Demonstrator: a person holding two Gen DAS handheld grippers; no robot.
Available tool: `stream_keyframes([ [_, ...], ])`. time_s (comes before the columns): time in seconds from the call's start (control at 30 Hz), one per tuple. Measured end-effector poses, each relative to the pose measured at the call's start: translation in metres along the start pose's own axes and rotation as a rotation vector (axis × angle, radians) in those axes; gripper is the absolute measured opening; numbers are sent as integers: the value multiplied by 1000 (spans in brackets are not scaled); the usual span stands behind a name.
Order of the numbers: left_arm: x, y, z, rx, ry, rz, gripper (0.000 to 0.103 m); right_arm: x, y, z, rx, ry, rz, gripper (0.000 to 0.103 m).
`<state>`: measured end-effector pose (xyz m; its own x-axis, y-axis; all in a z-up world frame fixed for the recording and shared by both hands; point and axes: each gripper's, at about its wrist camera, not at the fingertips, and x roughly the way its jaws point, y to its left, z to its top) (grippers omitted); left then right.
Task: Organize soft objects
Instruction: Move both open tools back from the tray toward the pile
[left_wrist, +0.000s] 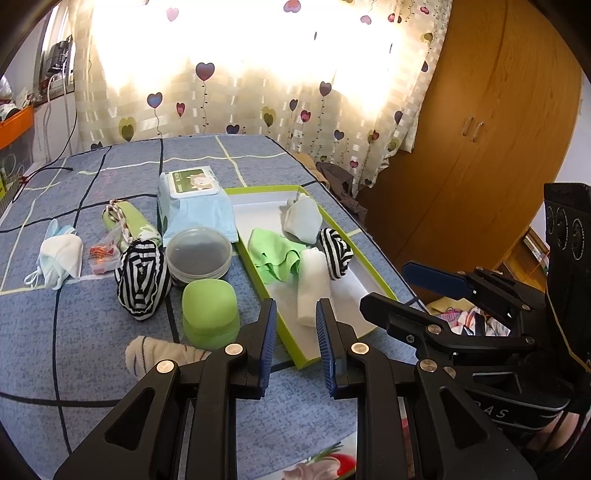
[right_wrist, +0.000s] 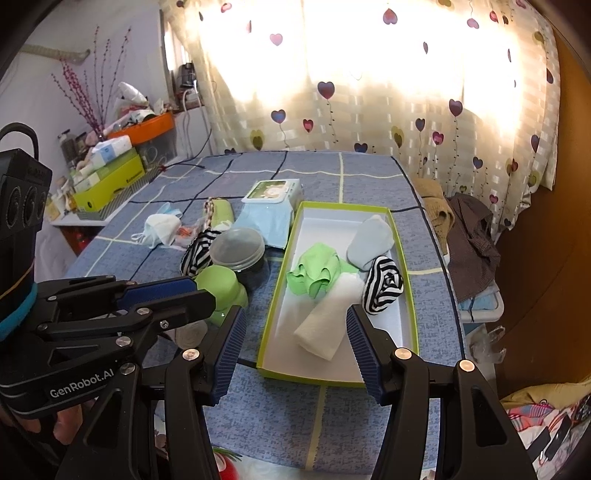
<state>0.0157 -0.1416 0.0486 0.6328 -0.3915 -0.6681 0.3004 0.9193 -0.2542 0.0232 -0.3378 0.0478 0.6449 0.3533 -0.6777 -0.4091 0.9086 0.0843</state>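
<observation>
A green-rimmed box (left_wrist: 264, 287) (right_wrist: 276, 295) lies on the blue bed. It holds a green cloth (right_wrist: 314, 275), a grey sock (right_wrist: 369, 236), a striped sock roll (right_wrist: 382, 284) and a white rolled cloth (left_wrist: 314, 284) (right_wrist: 328, 321). Left of the box lie a striped sock (left_wrist: 142, 277), a white face mask (left_wrist: 61, 258) and a beige striped sock (left_wrist: 159, 352). My left gripper (left_wrist: 297, 302) (right_wrist: 201, 291) hovers open over the box's near left rim, holding nothing. My right gripper (right_wrist: 295, 312) (left_wrist: 386, 284) is open wide above the box's near end, also holding nothing.
A wipes pack (left_wrist: 195, 206), a clear round tub (left_wrist: 199, 254), a green lidded case (left_wrist: 208, 306) and a green roll (left_wrist: 129, 218) crowd the bed left of the box. Clothes (right_wrist: 469, 236) are heaped past the bed's right edge beside a wardrobe (left_wrist: 480, 147).
</observation>
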Motion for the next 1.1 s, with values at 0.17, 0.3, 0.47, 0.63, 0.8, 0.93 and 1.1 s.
stream_keyframes([
  [0.17,-6,11,-1,-18,-13,12,23,0,0,0,0,-2,0,57],
  [0.3,-10,23,-3,-43,-16,33,23,-1,3,0,-6,-7,10,57],
  [0.47,-16,44,-7,-82,-25,77,23,1,10,0,-23,-9,38,57],
  [0.63,-22,68,-12,-124,-30,129,23,8,19,1,-40,-2,75,57],
  [0.8,-22,90,-19,-162,-20,165,23,17,28,1,-52,11,106,57],
  [0.93,-18,103,-30,-199,5,168,23,26,39,0,-82,30,150,57],
  [1.1,-21,115,-36,-234,7,191,23,46,60,-7,-141,84,236,57],
])
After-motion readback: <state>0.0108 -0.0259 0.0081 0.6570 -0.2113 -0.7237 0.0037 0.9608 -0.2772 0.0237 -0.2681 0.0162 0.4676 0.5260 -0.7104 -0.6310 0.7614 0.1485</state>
